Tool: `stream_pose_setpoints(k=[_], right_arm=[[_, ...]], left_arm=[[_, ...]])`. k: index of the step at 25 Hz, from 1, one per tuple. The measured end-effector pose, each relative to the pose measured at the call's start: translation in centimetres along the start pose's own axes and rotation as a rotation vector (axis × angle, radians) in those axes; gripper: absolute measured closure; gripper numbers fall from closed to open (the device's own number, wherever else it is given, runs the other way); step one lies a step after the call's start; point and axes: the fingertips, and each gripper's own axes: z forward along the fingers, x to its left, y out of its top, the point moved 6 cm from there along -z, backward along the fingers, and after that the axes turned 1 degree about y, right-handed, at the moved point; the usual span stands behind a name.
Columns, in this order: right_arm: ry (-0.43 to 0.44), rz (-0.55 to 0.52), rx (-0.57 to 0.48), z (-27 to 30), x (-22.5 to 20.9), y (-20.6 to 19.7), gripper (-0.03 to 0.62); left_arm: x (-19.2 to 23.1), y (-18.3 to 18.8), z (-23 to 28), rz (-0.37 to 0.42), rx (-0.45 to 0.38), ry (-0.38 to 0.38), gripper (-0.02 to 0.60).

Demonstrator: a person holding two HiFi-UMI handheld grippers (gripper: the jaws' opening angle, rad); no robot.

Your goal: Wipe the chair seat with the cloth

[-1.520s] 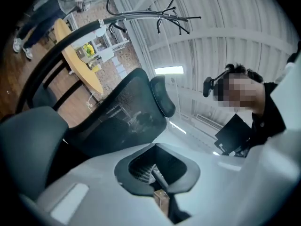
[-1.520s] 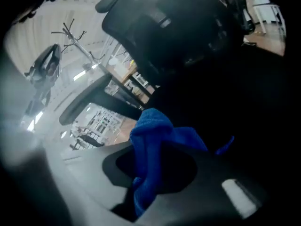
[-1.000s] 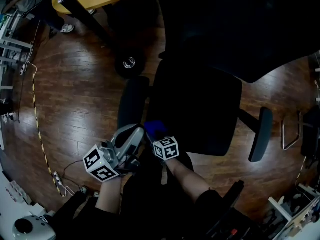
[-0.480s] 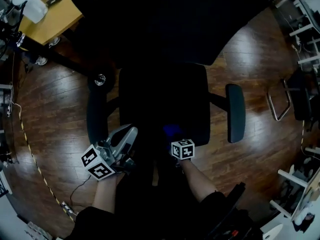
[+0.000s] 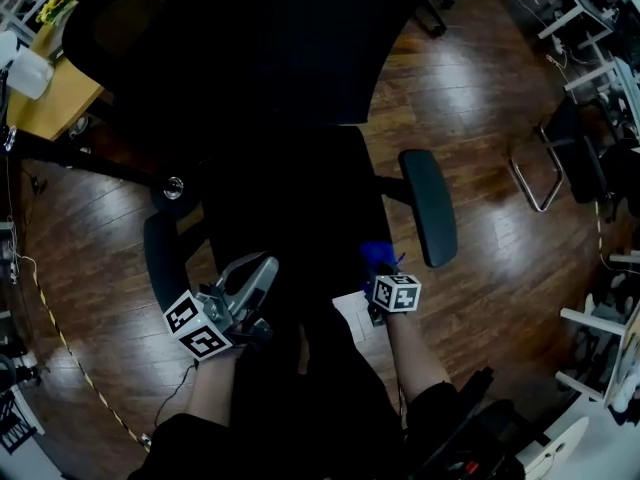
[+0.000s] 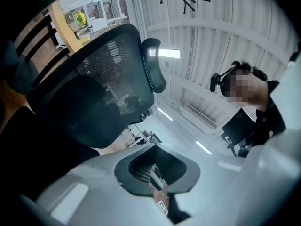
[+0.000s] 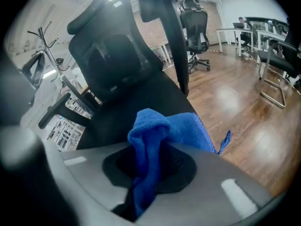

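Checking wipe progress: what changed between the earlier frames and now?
The right gripper, shut on the blue cloth, swept it across the front of the chair seat, from the person's left toward the right armrest. Nothing was grabbed or released. The left gripper stayed shut and empty by the seat's front left corner.

The chair seat (image 5: 285, 203) lies open across its middle, hemmed by the left armrest (image 5: 158, 268), the right armrest (image 5: 428, 206) and the backrest (image 5: 240, 48) along the far side. The right gripper (image 5: 381, 270) sits close beside the right armrest, and beyond that armrest is bare floor (image 5: 480, 258).
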Motion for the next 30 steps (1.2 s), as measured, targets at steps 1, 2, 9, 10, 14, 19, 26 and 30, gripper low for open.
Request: stream_pose_setpoints(k=[1, 2, 9, 10, 14, 19, 26, 30], right_arm=[[0.009, 0.029, 0.009, 0.1, -0.3, 0.2, 0.534], [0.027, 0.064, 0.024, 0.1, -0.4, 0.4, 0.534], [0.433, 0.024, -0.219, -7.2, 12.9, 9.6, 0.534], [0.504, 0.008, -0.301, -9.2, 15.4, 12.1, 0.534], [0.73, -0.126, -0.605, -18.9, 24.2, 22.5, 0.534], [0.897, -0.264, -0.762, -28.7, 31.0, 26.6, 0.534], [0.952, -0.302, -0.737, -29.6, 33.3, 24.4, 0.534], [0.951, -0.296, -0.725, -28.8, 33.8, 23.9, 0.534]], left_arm=[[0.0, 0.0, 0.2, 0.004, 0.001, 0.003, 0.578], [-0.1, 0.1, 0.4, 0.005, 0.0, 0.006, 0.578], [-6.2, 5.5, -0.2, 0.073, -0.022, -0.03, 0.578], [-7.6, 6.8, -0.1, 0.098, -0.04, -0.051, 0.578], [-12.8, 11.8, -0.1, 0.193, -0.117, -0.14, 0.578], [-18.1, 15.3, -1.7, 0.258, -0.19, -0.245, 0.578], [-18.6, 15.1, -3.6, 0.278, -0.16, -0.257, 0.578], [-18.2, 14.7, -3.7, 0.244, -0.155, -0.254, 0.578]])
